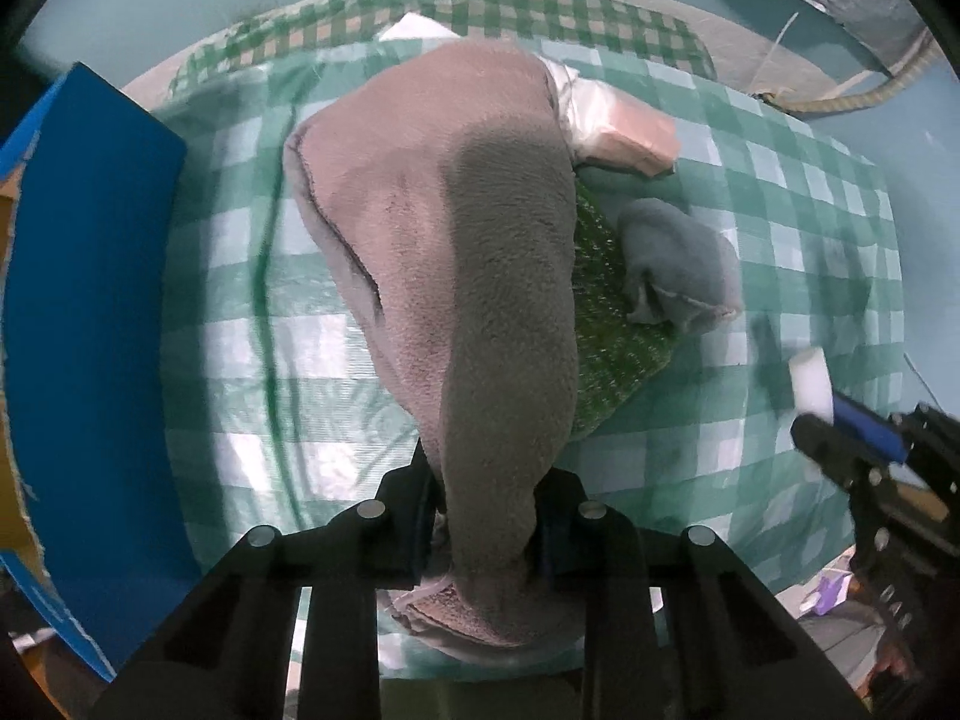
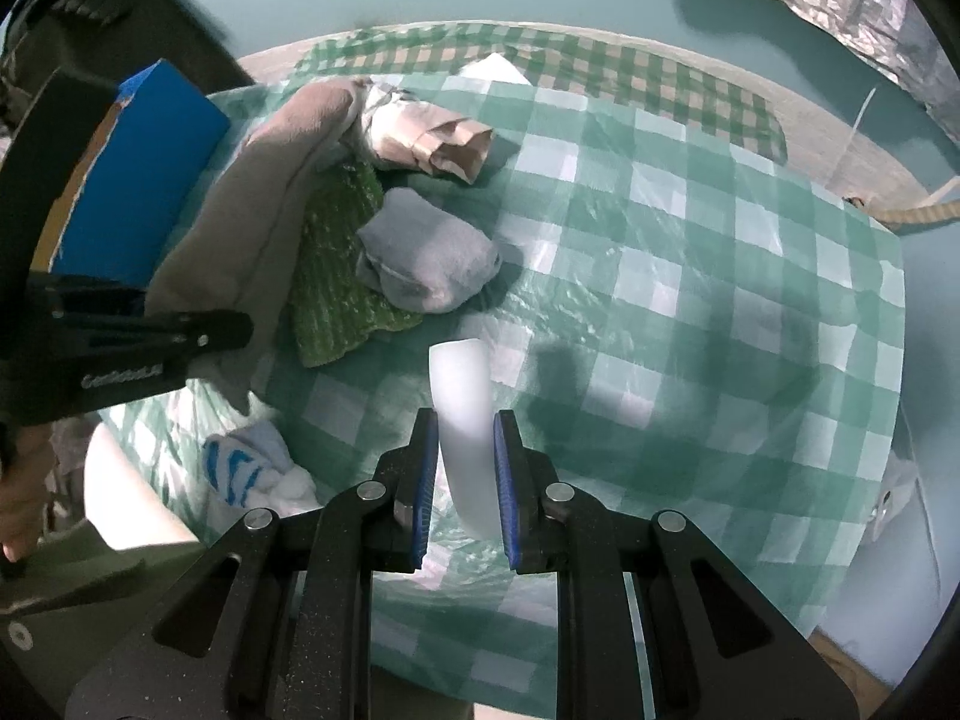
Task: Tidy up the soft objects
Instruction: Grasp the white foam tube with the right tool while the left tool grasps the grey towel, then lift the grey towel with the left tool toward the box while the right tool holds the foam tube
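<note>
1. The large grey-brown fleece cloth (image 1: 480,276) hangs lengthwise from the left tongs (image 1: 483,531), which point straight down over the tabletop (image 1: 780,276); its far end still lies on the green-and-white checked plastic cover, next to the pile of soft things.
2. The left tongs are pinched narrow on the near end of that cloth, and the fleece bunches out below the black fingers.
3. The right tongs (image 2: 465,480) tilt steeply downward and grip a white foam sponge block (image 2: 461,420) between their blue pads (image 2: 426,480); the block stands upright above the checked cover, clear of the pile. In the left wrist view the same block (image 1: 811,381) shows at the right edge, apart from the cloths.
4. Just beside the hanging cloth lies a green knitted scrub cloth (image 2: 336,276), flat on the cover and partly under the fleece.
5. A small bundled light-grey cloth (image 2: 429,264) rests on the green one's right edge.
6. Behind them a clear plastic bag with tan folded pieces inside (image 2: 438,141) lies touching the fleece's far end.
7. A blue cardboard box (image 2: 144,180) stands at the left; its inside is not visible.
8. Below the tabletop edge, a blue-and-white striped cloth (image 2: 240,468) lies in a white container (image 2: 120,498).
9. A person's hand (image 2: 24,498) shows at the left edge of the right wrist view.
</note>
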Available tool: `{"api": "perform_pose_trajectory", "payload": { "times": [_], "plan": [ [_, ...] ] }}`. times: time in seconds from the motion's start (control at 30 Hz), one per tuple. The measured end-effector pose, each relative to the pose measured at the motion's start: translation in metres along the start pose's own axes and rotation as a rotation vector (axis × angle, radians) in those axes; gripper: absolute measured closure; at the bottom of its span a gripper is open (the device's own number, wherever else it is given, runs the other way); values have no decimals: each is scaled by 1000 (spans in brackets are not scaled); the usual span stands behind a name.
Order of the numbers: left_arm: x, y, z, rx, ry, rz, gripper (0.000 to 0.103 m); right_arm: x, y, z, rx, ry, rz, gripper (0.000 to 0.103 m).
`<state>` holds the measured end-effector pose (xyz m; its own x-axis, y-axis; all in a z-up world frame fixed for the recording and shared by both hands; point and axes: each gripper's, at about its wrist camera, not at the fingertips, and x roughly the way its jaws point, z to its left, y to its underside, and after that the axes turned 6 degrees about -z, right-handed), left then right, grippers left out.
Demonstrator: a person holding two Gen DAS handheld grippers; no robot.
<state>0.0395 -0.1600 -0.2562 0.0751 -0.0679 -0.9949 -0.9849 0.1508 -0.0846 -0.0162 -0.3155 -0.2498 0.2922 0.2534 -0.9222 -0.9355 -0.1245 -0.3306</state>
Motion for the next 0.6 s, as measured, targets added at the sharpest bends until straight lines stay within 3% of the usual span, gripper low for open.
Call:
{"api": "perform_pose_trajectory", "payload": {
  "times": [0.6],
  "plan": [
    [-62,19,35,140,-66,-121,77,-27,-20,17,45,13,-47,86]
  ]
}}
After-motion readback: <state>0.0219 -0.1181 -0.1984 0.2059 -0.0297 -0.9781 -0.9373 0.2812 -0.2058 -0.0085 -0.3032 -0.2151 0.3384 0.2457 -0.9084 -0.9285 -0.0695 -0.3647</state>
